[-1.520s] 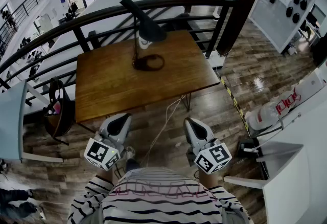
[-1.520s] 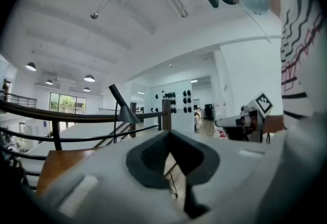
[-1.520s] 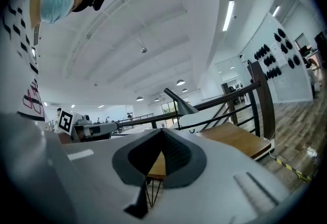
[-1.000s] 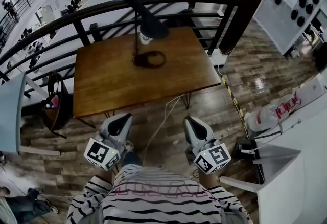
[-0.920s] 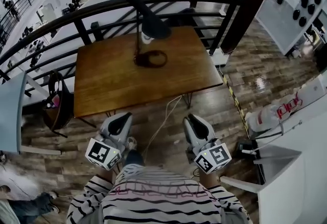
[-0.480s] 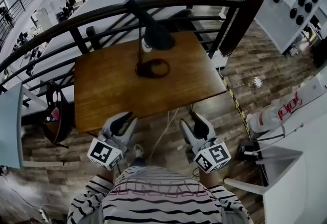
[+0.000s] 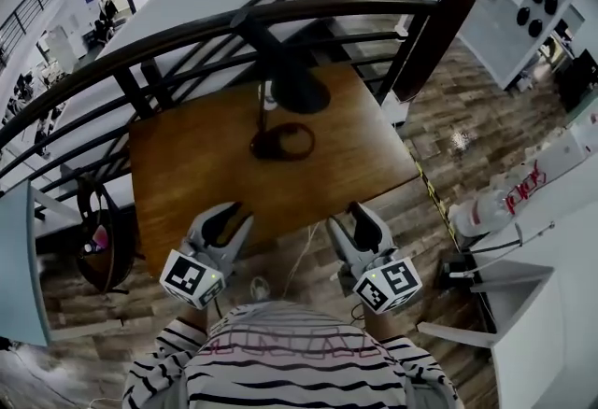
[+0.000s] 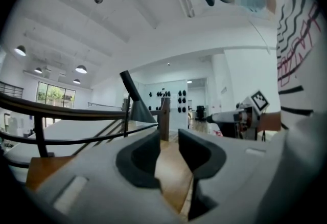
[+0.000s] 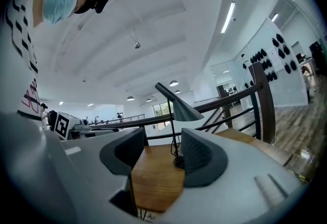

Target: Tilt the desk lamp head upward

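A black desk lamp stands at the far side of the wooden table [image 7: 187, 164]. Its cone head [image 7: 291, 85] points downward above its ring base [image 7: 282, 141]. My left gripper [image 7: 227, 220] hovers at the table's near edge, well short of the lamp. Its jaws are opening and nothing is between them. My right gripper [image 7: 360, 218] hangs beside it at the same edge, its jaws also opening on nothing. In the left gripper view the lamp head [image 8: 139, 110] shows beyond my left gripper [image 8: 168, 142]. In the right gripper view the lamp head [image 9: 186, 110] and base [image 9: 179, 161] lie ahead of my right gripper [image 9: 163, 150].
A black curved railing [image 7: 140, 43] runs just behind the table, with a thick dark post [image 7: 432, 29] at its right. A white cable [image 7: 301, 250] trails off the table's front edge to the floor. A dark bag [image 7: 93, 234] sits left of the table.
The view has closed in on the table, and both grippers now reach its near edge. Both pairs of jaws, shut a second ago, have parted.
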Tool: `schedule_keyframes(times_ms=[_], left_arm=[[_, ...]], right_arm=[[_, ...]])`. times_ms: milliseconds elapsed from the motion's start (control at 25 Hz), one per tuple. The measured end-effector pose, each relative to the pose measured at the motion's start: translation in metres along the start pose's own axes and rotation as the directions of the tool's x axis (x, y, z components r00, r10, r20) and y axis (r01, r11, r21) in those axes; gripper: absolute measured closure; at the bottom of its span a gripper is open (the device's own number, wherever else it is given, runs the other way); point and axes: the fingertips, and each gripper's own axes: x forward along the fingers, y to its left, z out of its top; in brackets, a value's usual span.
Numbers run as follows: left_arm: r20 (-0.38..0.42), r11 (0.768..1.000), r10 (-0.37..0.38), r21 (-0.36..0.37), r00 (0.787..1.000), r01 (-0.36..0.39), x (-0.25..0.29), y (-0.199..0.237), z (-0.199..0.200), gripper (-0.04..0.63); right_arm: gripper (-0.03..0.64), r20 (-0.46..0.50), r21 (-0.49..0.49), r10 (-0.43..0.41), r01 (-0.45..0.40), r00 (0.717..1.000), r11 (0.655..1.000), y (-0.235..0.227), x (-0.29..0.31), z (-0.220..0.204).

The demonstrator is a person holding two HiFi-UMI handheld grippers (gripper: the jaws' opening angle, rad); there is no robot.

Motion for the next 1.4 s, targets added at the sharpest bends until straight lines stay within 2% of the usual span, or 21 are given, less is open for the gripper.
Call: schedule_keyframes(times_ms=[320, 480, 720, 1040, 1240, 1400], left_arm=[[-0.002, 0.998, -0.059, -0.006, 0.998, 0.059, 0.007, 0.055, -0.003, 0.476], [-0.006, 0.996, -0.085, -0.007, 0.996, 0.085, 0.016, 0.068, -0.004, 0.476], [-0.022, 0.996, -0.081, -0.027, 0.996, 0.08, 0.044, 0.077, -0.018, 0.476], [-0.024, 1.0, 0.021, -0.022, 0.999, -0.021, 0.099, 0.092, -0.011, 0.476], [-0.02, 0.995, 0.103, -0.01, 0.994, -0.103, 0.133, 0.104, -0.007, 0.476], [-0.026, 0.991, 0.135, 0.012, 0.991, -0.134, 0.158, 0.111, -0.009, 0.476]], right_arm=[[0.389, 0.015, 0.015, -0.058, 0.058, 0.998, 0.998, 0.008, 0.045, -0.003], [0.383, 0.023, 0.013, -0.086, 0.086, 0.996, 0.996, 0.003, 0.057, -0.001], [0.382, 0.031, -0.002, -0.088, 0.088, 0.996, 0.996, -0.026, 0.07, 0.004], [0.382, 0.006, 0.023, 0.02, -0.02, 1.0, 1.0, -0.084, 0.109, 0.019], [0.382, -0.01, 0.018, 0.092, -0.091, 0.996, 0.996, -0.118, 0.135, 0.031], [0.382, -0.01, 0.011, 0.131, -0.131, 0.991, 0.991, -0.143, 0.152, 0.036]])
